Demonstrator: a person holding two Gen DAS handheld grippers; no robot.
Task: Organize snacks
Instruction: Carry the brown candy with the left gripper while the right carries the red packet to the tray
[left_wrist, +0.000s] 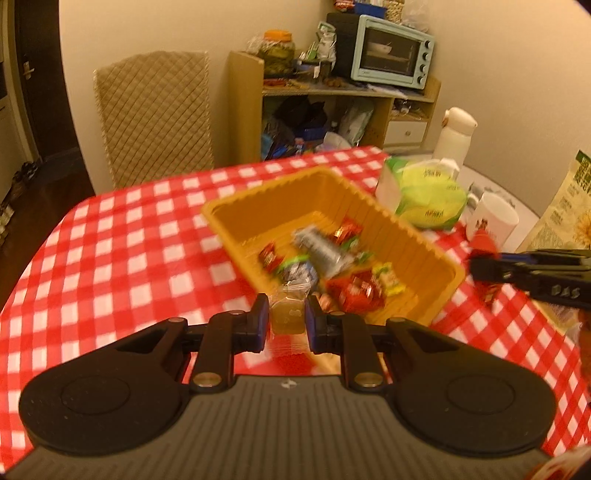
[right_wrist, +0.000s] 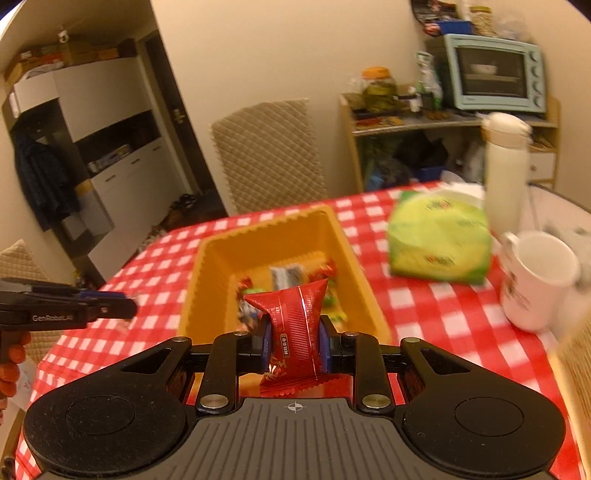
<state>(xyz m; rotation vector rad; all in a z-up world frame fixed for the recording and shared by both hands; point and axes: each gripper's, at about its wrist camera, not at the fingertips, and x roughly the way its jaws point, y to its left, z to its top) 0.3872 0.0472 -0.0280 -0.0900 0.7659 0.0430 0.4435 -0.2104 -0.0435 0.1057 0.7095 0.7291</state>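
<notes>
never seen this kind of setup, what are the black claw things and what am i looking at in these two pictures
They are hand-held two-finger grippers, one per hand, each with a camera looking along its fingers. One picture is from the left gripper, which pinches a small clear-wrapped yellowish candy. The other is from the right gripper, which squeezes a red snack packet. Both hover near an orange plastic tray already holding several wrapped snacks, on a table with a red-and-white checked cloth. Nearby sit a green tissue pack, a white mug and a white bottle.
</notes>
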